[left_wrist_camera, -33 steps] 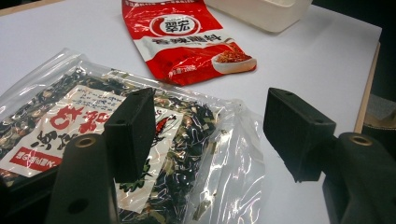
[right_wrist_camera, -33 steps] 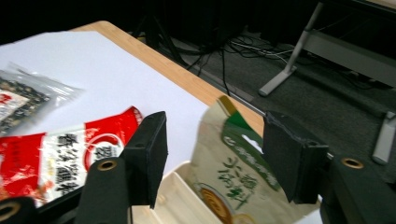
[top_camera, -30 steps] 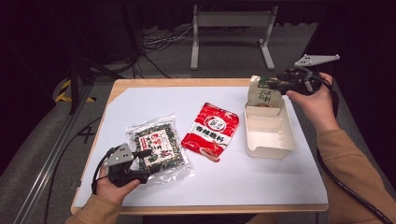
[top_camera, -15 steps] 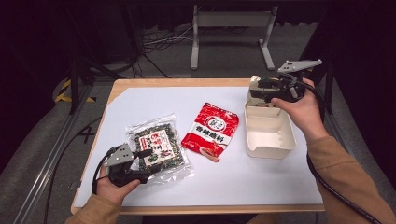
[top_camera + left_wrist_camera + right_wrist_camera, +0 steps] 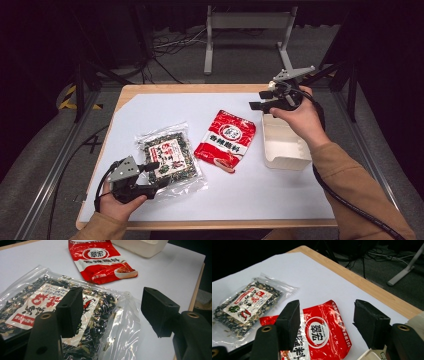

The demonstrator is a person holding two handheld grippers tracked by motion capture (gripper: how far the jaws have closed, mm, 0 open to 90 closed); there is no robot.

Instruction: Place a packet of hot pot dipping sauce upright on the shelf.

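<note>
- Here, the left gripper (image 5: 152, 176) is resting near the table's (image 5: 150, 92) front-left corner, its jaws spread wide and gripping nothing; the clear packet of dried greens (image 5: 169, 156) is lying flat just beneath them.
- The right gripper (image 5: 260, 100) is hovering near the far-right corner, above the white container's (image 5: 285, 150) far end; its jaws have just been opening, with nothing between them.
- The red seasoning packet (image 5: 226, 140) is lying mid-table, between the clear packet and the container.
</note>
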